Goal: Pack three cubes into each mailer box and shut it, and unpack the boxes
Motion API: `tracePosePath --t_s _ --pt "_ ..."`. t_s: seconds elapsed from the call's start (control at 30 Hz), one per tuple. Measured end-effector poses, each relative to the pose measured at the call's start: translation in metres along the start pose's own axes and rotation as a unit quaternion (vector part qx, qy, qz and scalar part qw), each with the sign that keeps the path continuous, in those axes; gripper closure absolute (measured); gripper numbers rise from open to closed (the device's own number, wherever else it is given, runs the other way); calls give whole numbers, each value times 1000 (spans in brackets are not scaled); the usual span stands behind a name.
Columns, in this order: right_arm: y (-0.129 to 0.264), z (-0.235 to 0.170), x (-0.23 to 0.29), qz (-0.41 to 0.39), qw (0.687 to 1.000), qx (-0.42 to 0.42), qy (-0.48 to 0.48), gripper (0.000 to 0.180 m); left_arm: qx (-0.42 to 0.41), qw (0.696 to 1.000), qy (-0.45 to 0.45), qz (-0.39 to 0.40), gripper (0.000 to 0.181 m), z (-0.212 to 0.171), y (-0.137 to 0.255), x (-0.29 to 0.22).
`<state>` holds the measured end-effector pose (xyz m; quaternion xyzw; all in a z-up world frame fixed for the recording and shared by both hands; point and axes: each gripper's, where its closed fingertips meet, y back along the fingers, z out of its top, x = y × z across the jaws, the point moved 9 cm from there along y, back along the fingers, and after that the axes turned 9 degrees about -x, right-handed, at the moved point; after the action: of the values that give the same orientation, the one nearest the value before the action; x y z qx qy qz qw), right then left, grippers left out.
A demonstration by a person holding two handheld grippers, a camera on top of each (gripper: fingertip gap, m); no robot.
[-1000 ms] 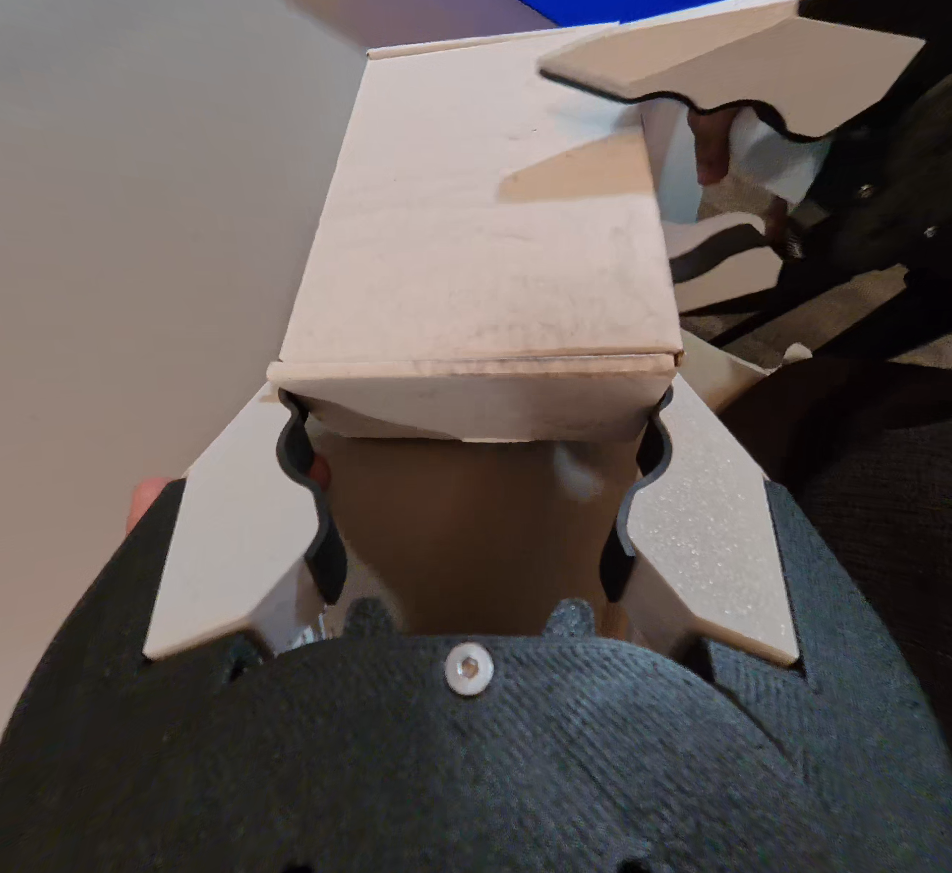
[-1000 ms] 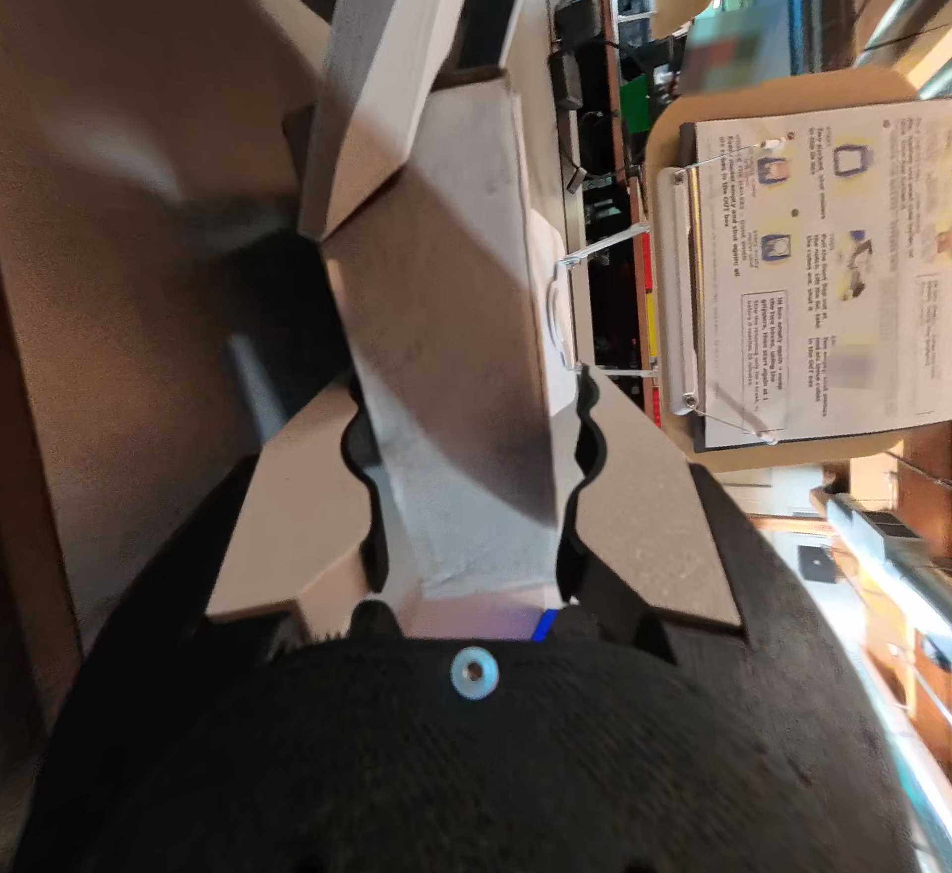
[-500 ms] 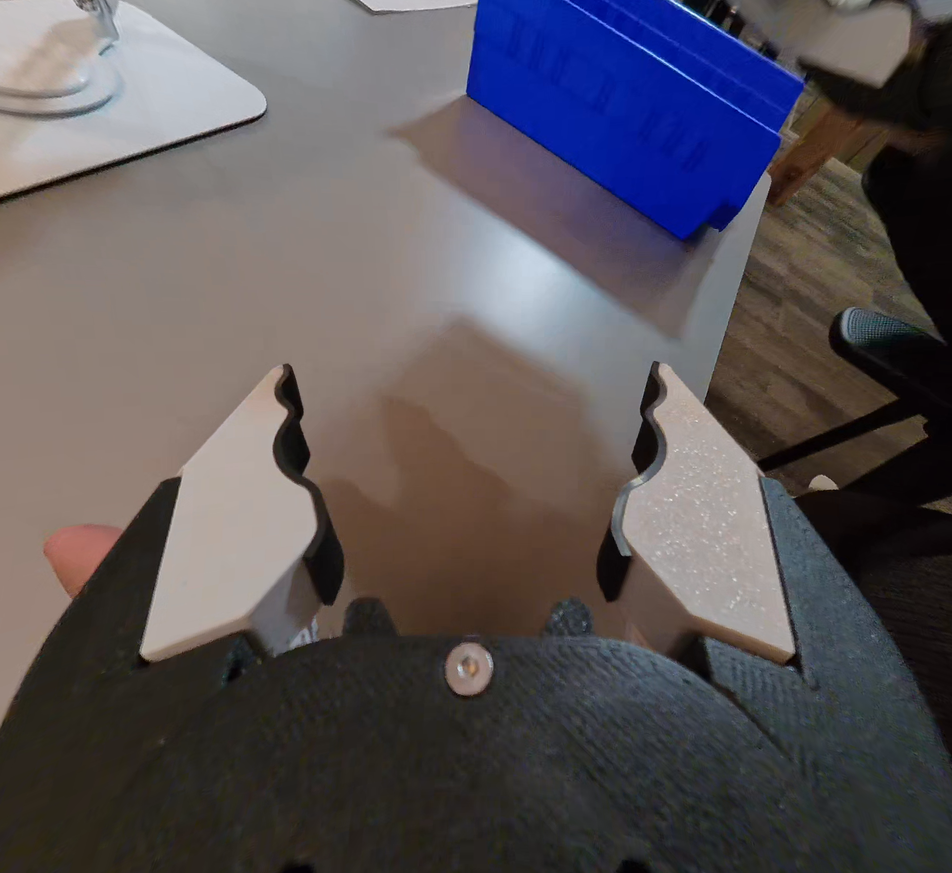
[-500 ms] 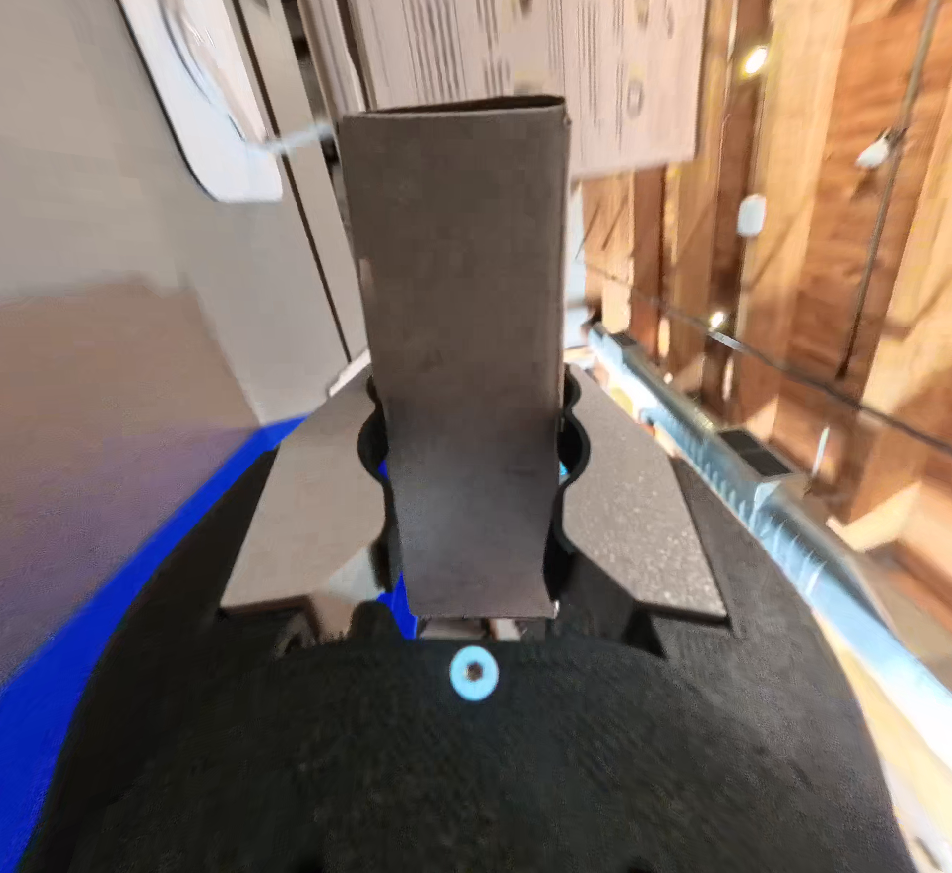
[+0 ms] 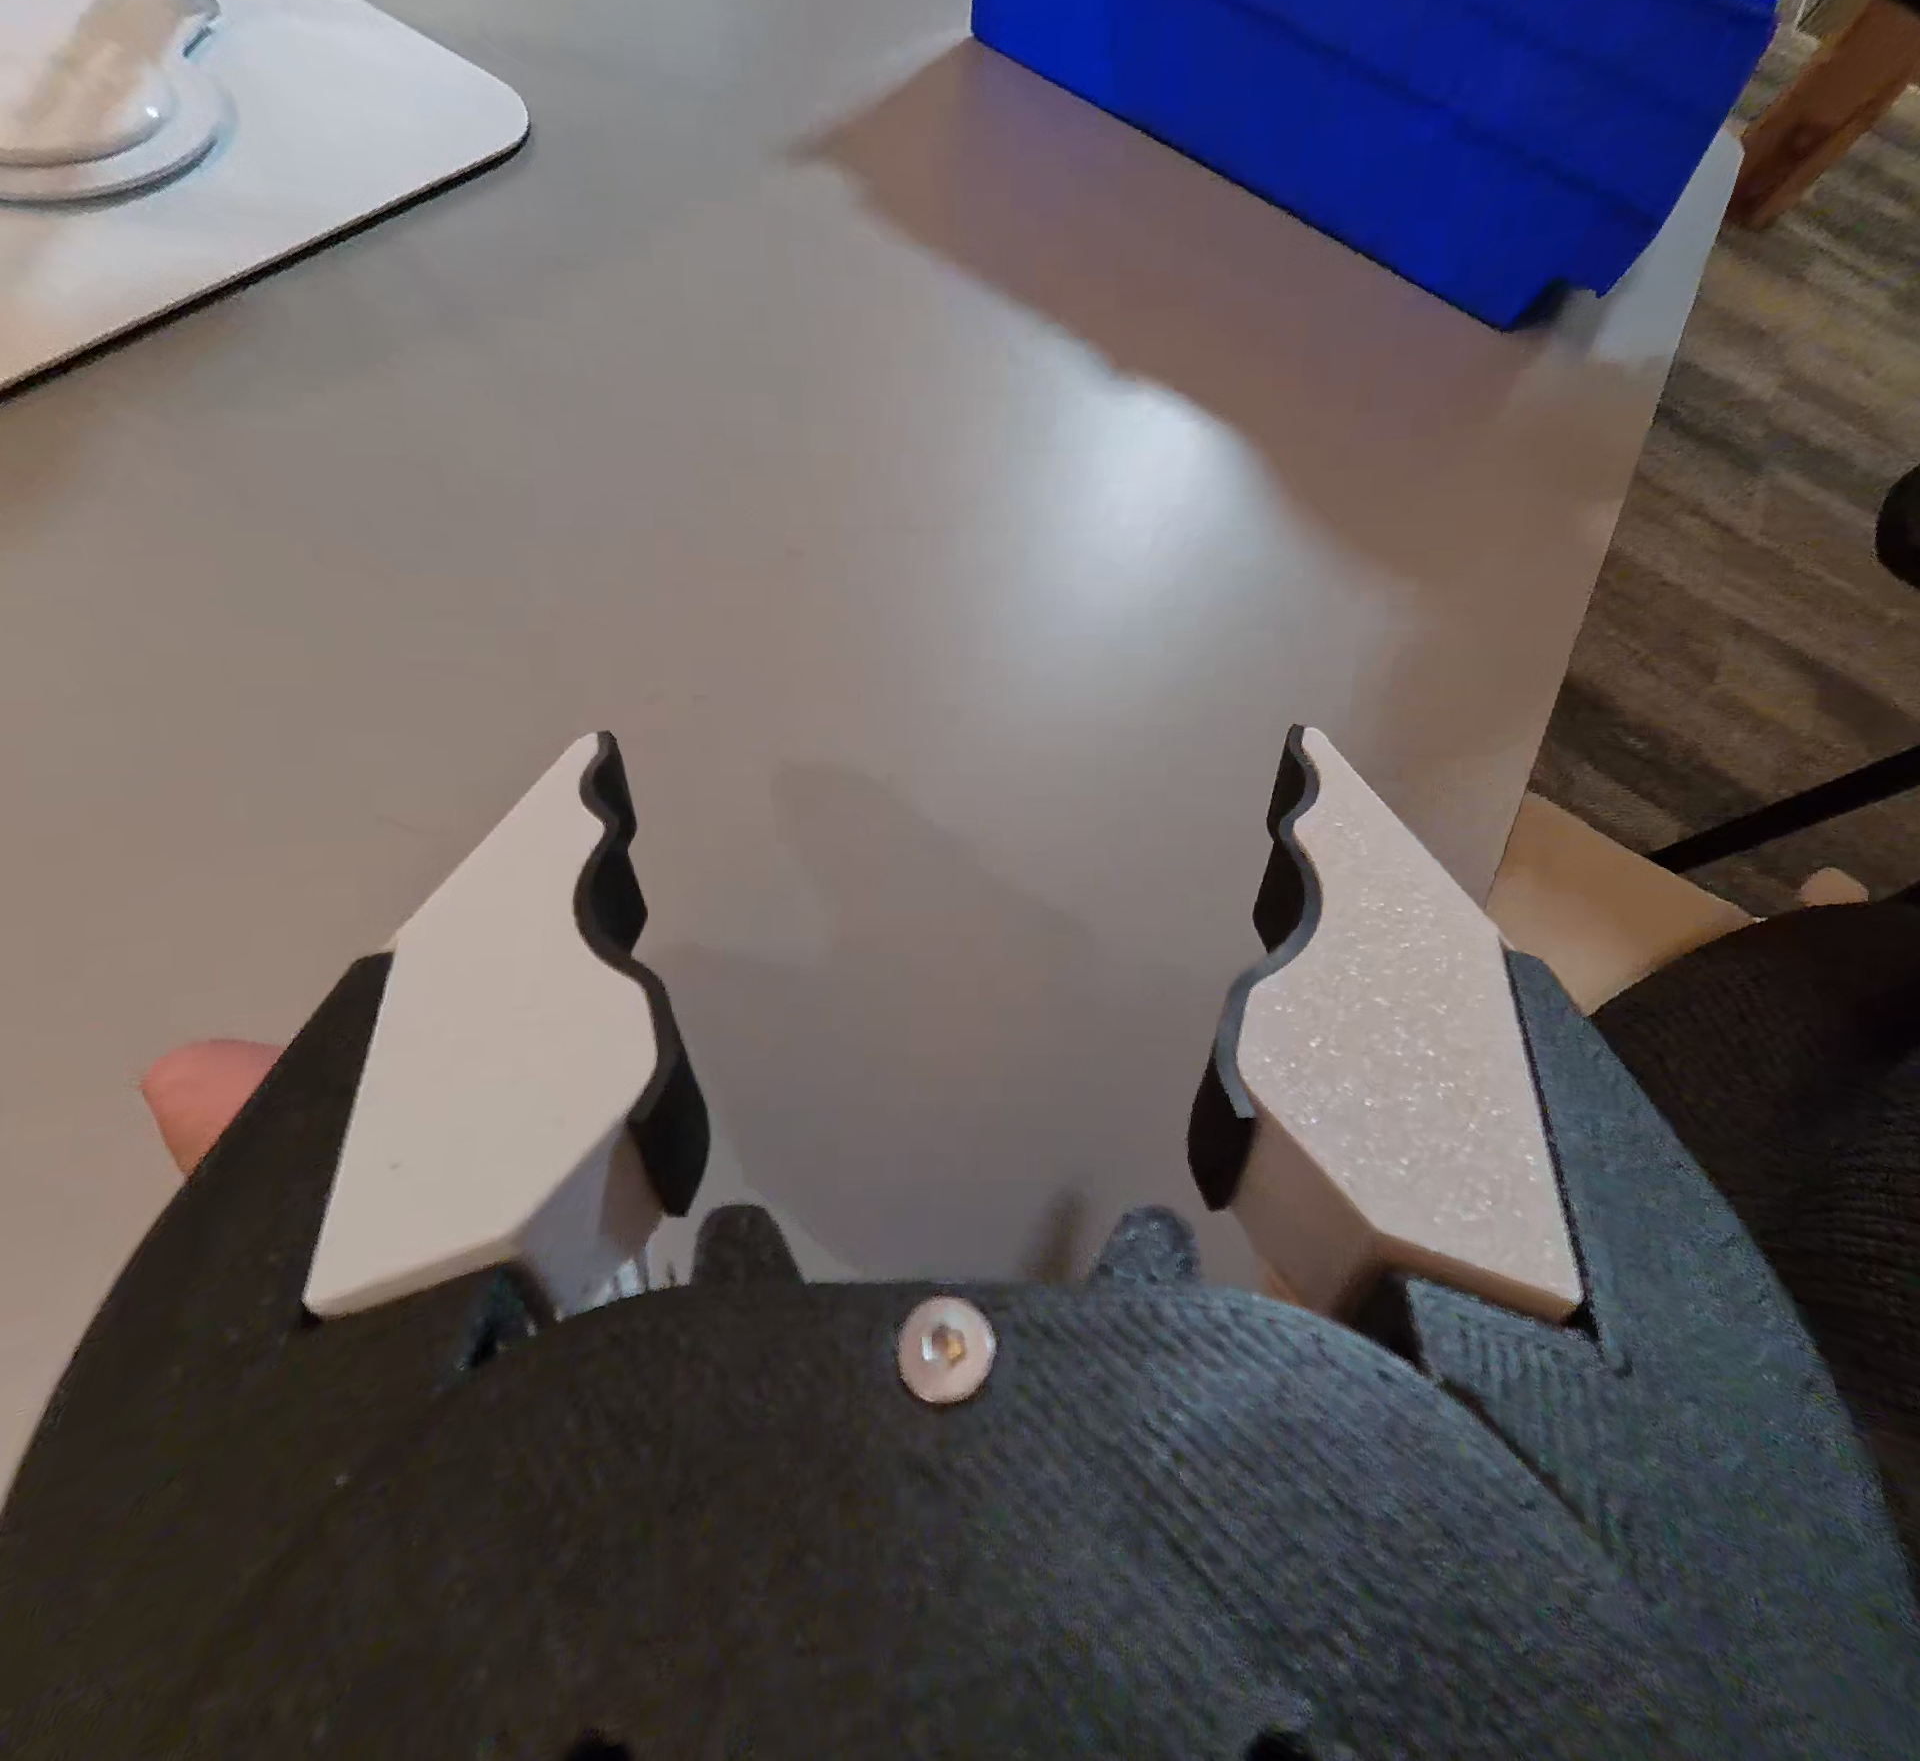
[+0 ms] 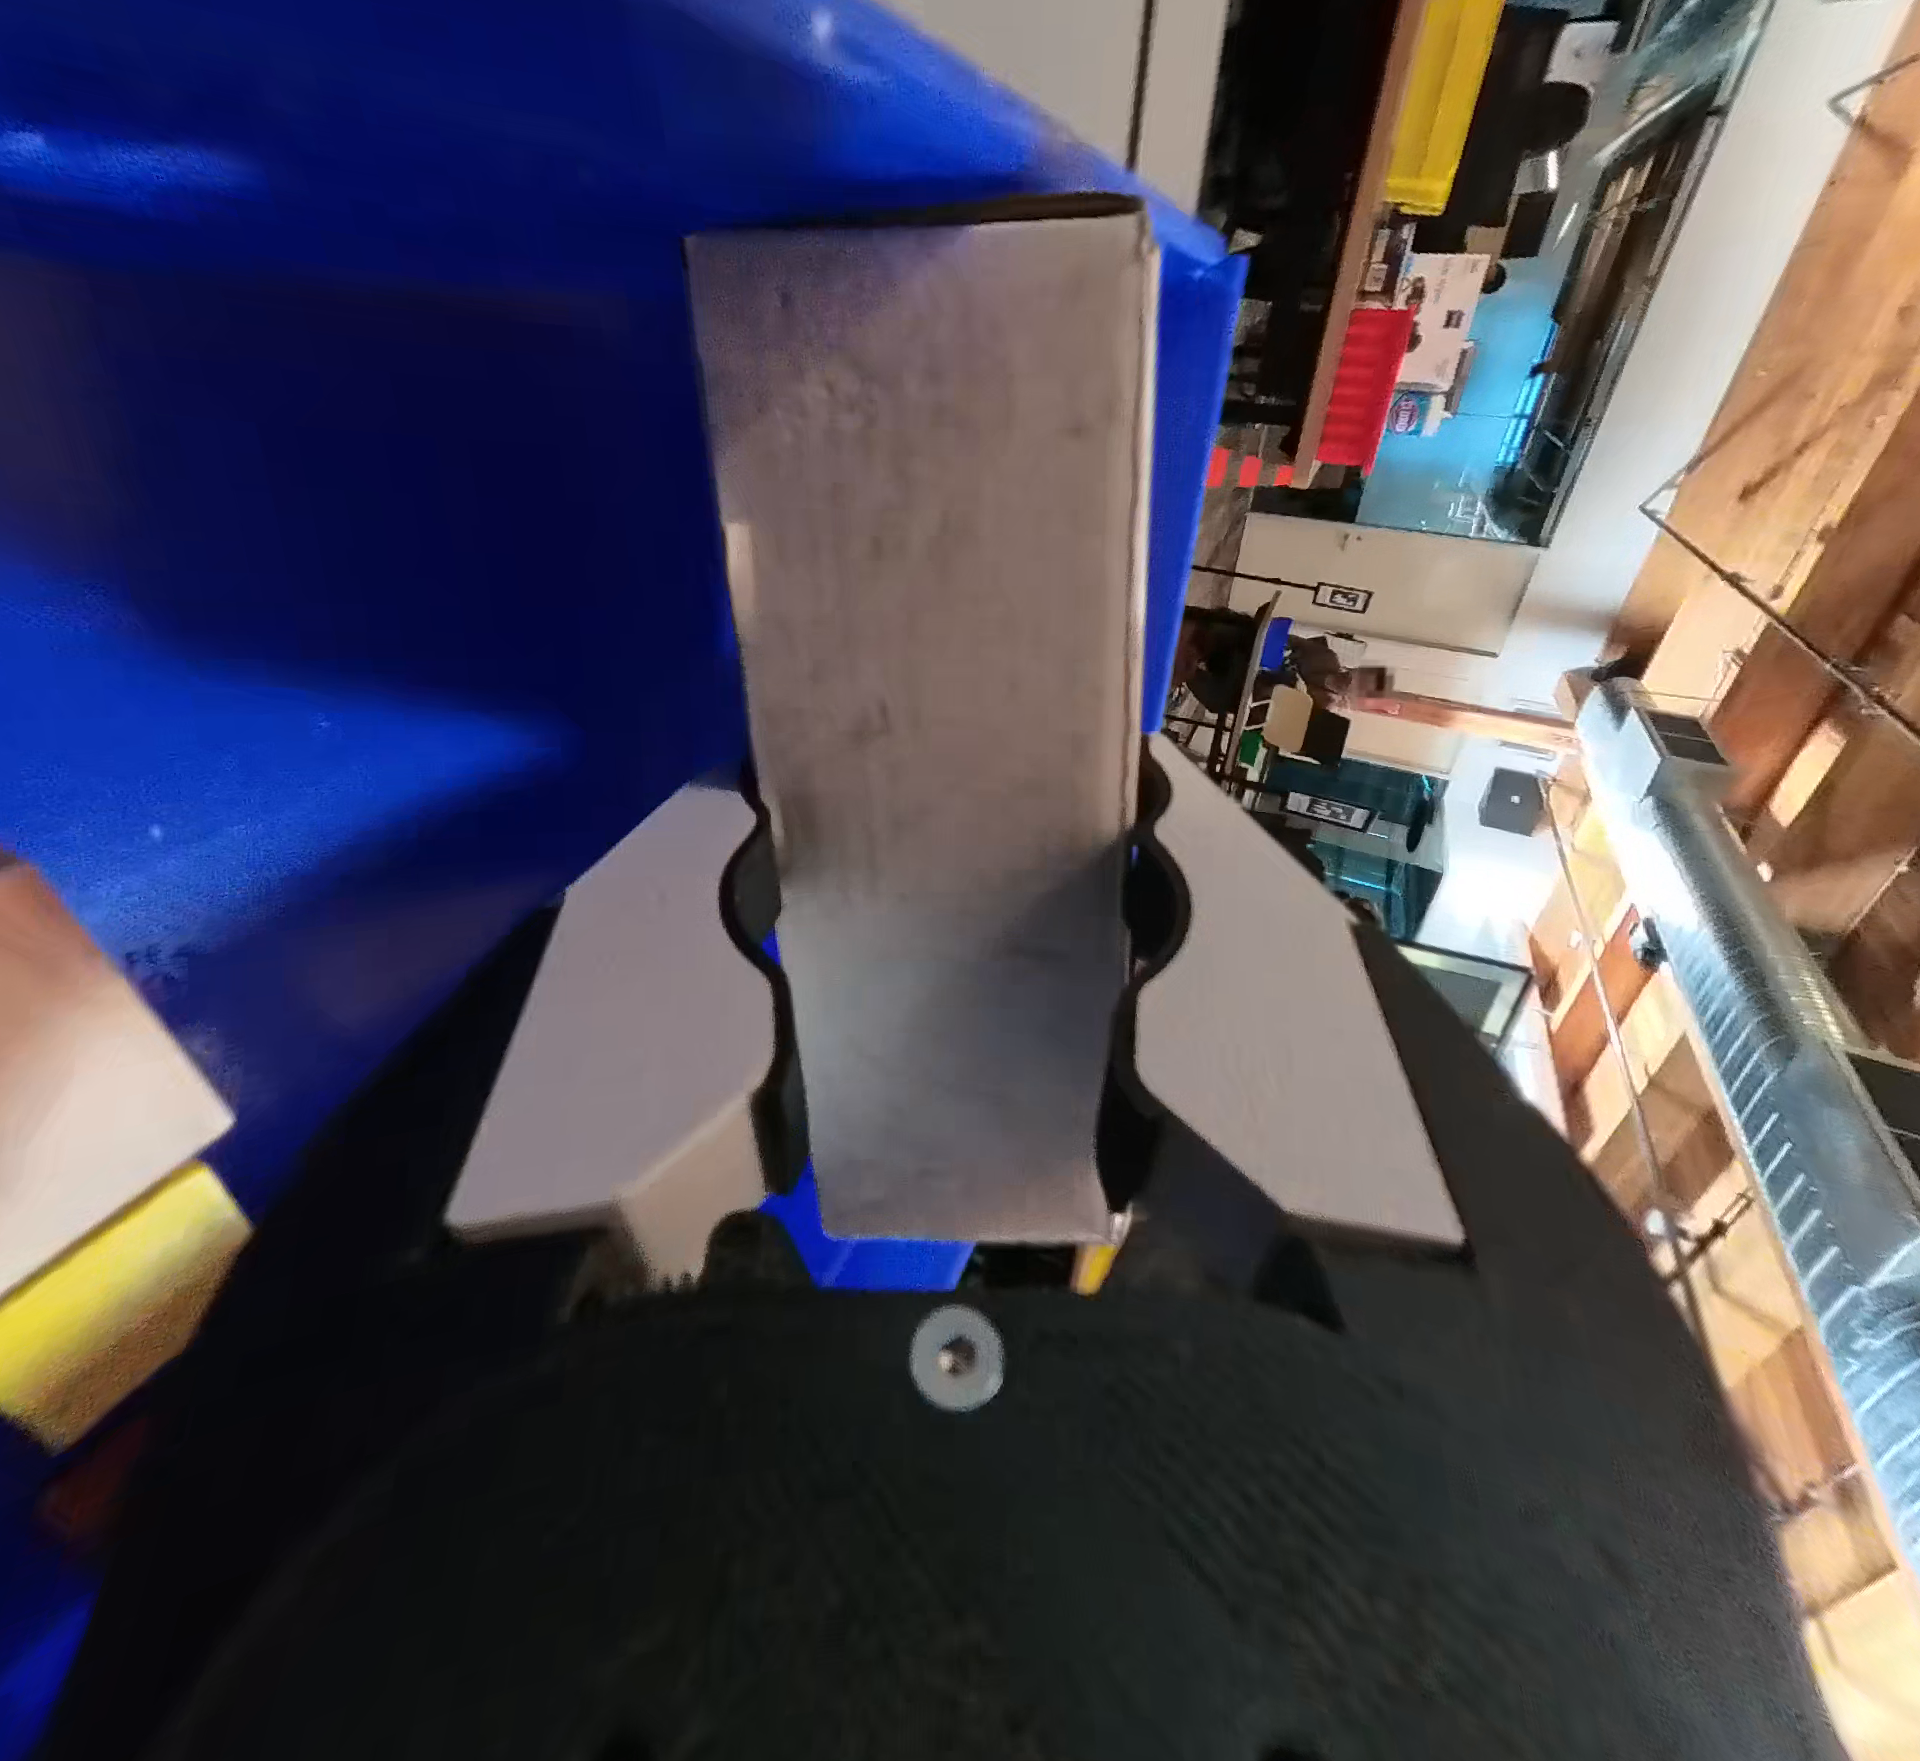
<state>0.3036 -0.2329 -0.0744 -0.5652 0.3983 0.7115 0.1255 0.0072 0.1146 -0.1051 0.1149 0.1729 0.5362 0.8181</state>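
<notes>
Gripping a mailer box [image 6: 925, 672], my right gripper [image 6: 940, 963] has its two pale, flat fingers with wavy black inner pads clamped on the box's narrow sides. This box is dull grey-white cardboard, scuffed, a long rectangular shape reaching away from me. It hangs over a glossy blue plastic bin [image 6: 364, 361], blurred in the right wrist view. A yellow and pale block shape [image 6: 94, 1192] lies at near left, too blurred to identify. My left gripper [image 5: 945, 932] hovers over a smooth grey table [image 5: 831, 516], its fingers spread wide apart, holding nothing. Its right finger [image 5: 1382, 1036] has a speckled, grainy face. At far right sits the ribbed bin; at far left, a white rounded base plate [image 5: 312, 122].
</notes>
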Motion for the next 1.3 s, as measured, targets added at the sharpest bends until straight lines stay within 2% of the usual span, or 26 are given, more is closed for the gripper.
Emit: tracePosePath --t_s 0.03,0.17,0.27,0.4,0.47,0.57,0.6,0.7,0.73,0.87,1.03,1.3 --pt "-6 -2 2 2 1000 6 6 115 -1 1000 2 0 61 0 0 0" --pt "-27 -11 7 21 999 6 -27 113 4 1000 -1 3 61 -2 -2 -2" --pt "-31 -19 12 58 997 48 -32 83 7 1000 2 4 61 -3 -2 -2" --pt "-9 -19 8 73 994 65 -47 65 8 1000 5 8 62 -6 1 0" --pt "6 -21 6 86 991 75 -63 66 10 1000 8 7 62 -8 1 1" --pt "28 -20 2 106 987 72 -97 76 11 1000 10 8 63 -10 1 2" --pt "33 -17 1 116 985 57 -115 91 11 1000 10 8 63 -10 1 2" --pt "40 -1 3 183 967 -4 -177 162 11 1000 12 4 64 -10 -1 2" --pt "39 3 5 209 959 -13 -192 176 12 1000 11 3 64 -10 -1 1" --pt "15 3 17 271 940 21 -204 180 12 1000 3 2 65 -8 -4 -2" --pt "-9 -3 10 239 947 18 -215 175 11 1000 -8 5 66 -7 -3 -5" --pt "-9 -16 6 248 946 58 -201 177 14 1000 -3 7 68 -11 -1 -3"
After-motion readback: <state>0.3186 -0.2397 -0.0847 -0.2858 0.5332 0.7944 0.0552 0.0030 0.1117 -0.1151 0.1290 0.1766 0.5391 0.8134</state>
